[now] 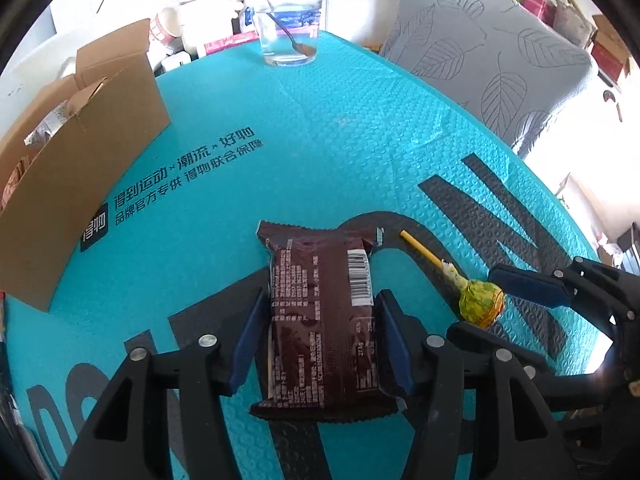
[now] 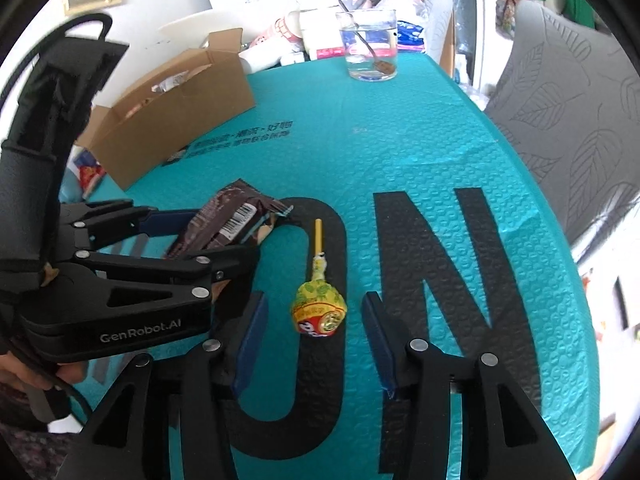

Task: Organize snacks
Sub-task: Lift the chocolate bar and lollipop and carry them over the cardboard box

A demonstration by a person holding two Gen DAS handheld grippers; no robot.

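Note:
My left gripper (image 1: 320,328) is shut on a brown snack packet (image 1: 324,320), its blue pads pressed on both long sides; the packet also shows in the right wrist view (image 2: 228,220), held by the left gripper (image 2: 224,236). A lollipop (image 2: 320,308) with a yellow-green wrapper and yellow stick lies on the teal mat (image 2: 400,140), between the open jaws of my right gripper (image 2: 316,332). In the left wrist view the lollipop (image 1: 480,300) lies just right of the packet, with the right gripper (image 1: 492,300) around it. A cardboard box (image 1: 76,160) stands at the left.
A glass with a spoon (image 1: 290,28) stands at the mat's far edge. The box (image 2: 176,112) holds some wrapped items. A grey leaf-patterned cushion (image 1: 492,56) is at the right. Clutter lies behind the mat.

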